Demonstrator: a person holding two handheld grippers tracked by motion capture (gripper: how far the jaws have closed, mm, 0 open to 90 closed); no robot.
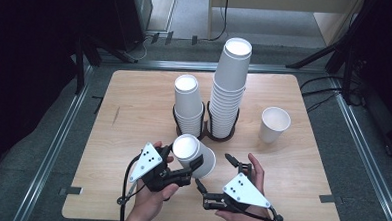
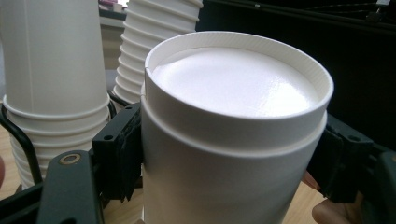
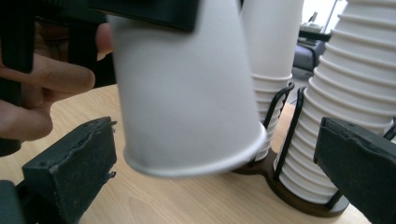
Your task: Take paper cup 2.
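Observation:
A white paper cup (image 1: 196, 154) hangs bottom-up and tilted above the near middle of the table, with my left gripper (image 1: 184, 159) shut on its sides. In the left gripper view the cup (image 2: 233, 116) sits between both black pads (image 2: 119, 154), and a ridge below its base suggests a second cup nested in it. My right gripper (image 1: 215, 171) stands open just right of the cup. In the right gripper view its wide-apart jaws (image 3: 217, 140) flank the cup's rim (image 3: 196, 163) without touching it.
A dark wire holder (image 1: 218, 136) at the table's middle carries a short cup stack (image 1: 188, 102) and a tall one (image 1: 230, 87). A single upright cup (image 1: 273, 124) stands to the right. The wooden table (image 1: 128, 117) has bare room on its left side.

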